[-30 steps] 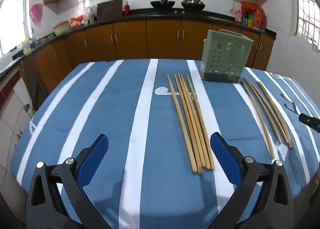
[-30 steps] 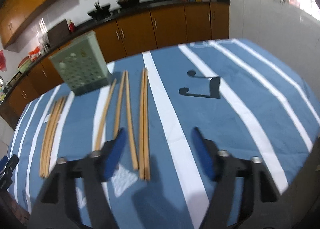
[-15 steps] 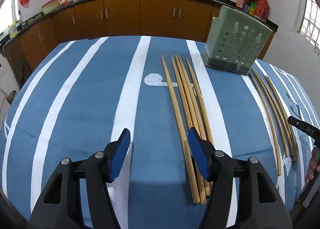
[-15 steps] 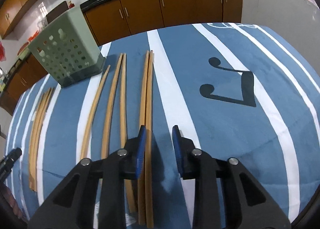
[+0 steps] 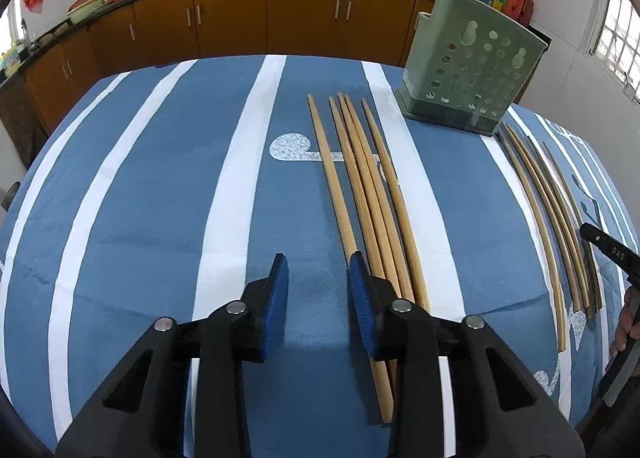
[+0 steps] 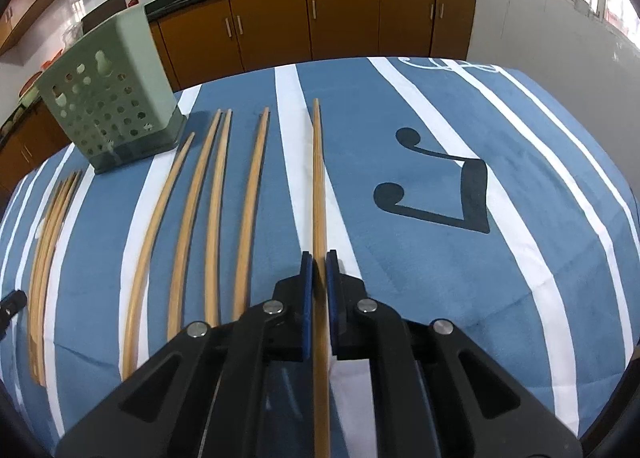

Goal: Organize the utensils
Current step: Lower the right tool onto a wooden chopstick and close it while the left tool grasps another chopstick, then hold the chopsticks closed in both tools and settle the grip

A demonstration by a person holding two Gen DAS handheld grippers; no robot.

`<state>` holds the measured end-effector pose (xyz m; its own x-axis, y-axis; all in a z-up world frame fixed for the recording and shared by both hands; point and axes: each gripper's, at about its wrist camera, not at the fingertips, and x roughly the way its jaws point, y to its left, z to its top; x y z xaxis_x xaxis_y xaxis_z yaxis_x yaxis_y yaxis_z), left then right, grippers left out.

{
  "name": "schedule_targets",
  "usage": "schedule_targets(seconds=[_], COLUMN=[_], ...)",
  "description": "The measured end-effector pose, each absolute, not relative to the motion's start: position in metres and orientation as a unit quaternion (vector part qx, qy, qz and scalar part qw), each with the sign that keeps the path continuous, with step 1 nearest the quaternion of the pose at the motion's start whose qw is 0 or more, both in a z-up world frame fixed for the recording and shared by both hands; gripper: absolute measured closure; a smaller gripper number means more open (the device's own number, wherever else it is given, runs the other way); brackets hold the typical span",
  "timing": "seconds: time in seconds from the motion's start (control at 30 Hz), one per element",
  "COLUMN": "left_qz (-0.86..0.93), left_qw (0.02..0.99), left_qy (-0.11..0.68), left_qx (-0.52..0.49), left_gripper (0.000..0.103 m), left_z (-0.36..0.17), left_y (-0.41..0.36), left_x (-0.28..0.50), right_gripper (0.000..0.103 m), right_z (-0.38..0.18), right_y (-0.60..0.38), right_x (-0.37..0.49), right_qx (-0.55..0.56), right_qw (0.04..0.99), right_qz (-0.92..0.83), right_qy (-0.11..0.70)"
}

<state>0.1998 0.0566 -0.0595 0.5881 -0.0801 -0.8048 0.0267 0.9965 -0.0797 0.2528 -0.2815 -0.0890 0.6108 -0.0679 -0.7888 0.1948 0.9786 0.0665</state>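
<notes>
Gripping one chopstick (image 6: 319, 186) near its thick end, the right tool (image 6: 316, 290) is closed; stiff, light, slippery wood (may pivot). Left tool (image 5: 318, 294) stands half-open, empty.

Blue, white-striped tablecloth (image 5: 160, 186), tan chopsticks (image 5: 360, 186), pale-green perforated holder (image 5: 472, 66).

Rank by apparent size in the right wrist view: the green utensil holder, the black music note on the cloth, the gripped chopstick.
1. Green utensil holder, largest in area.
2. Black music note, close behind; ranking unsure.
3. Gripped chopstick, longest but thinnest; nearness to the camera stretches it. The right gripper holds it.
</notes>
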Motion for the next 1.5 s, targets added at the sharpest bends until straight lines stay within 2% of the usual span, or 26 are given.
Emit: schedule_targets(seconds=[0.17,0.5,0.83,1.5], left_qz=[-0.041,-0.023,0.016,0.009], left_qw=[0.891,0.888,0.894,0.904], left_qy=[0.452,0.459,0.446,0.425], left_qx=[-0.024,0.008,-0.036,-0.032], left_gripper=[0.072,0.096,0.096,0.095], left_z=[-0.059,-0.065,-0.065,-0.067], left_y=[0.05,0.043,0.076,0.078], left_x=[0.203,0.208,0.242,0.223], right_gripper=[0.095,0.094,0.095,0.093], right_z=[-0.089,-0.09,-0.09,-0.092], right_y=[-0.282,-0.279,-0.288,-0.296], right_x=[0.253,0.251,0.275,0.26], right_qx=[0.072,0.065,0.059,0.068], right_qw=[0.896,0.897,0.903,0.905], right_qz=[-0.071,-0.065,-0.063,-0.064], right_qy=[0.432,0.432,0.421,0.415])
